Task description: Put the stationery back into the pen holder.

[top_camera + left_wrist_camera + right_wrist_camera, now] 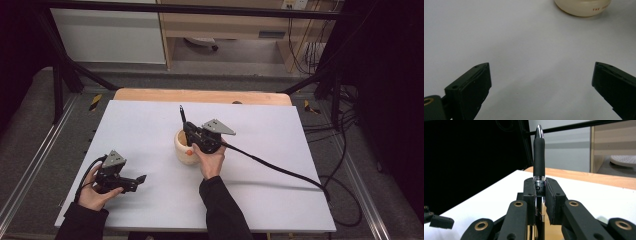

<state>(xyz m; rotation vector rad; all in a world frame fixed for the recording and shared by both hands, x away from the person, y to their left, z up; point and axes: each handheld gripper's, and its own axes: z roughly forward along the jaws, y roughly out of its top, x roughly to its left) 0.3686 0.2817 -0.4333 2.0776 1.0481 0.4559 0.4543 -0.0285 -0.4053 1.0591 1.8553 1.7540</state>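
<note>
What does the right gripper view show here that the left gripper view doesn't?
Right gripper view alone: the right tongs shut on a black pen standing upright, tip up, with a wooden strip at the table's far edge. Left gripper view alone: the left tongs open with nothing between them, and the base of a cream cup with red lettering ahead. Both: the white table top.

A white-topped table (pixel 150 130) with a wooden far edge stands on grey floor (pixel 30 130). Beyond it are a white cabinet (pixel 107 35) at far left, a wooden shelf unit (pixel 225 25), and black frame bars (pixel 200 9).
</note>
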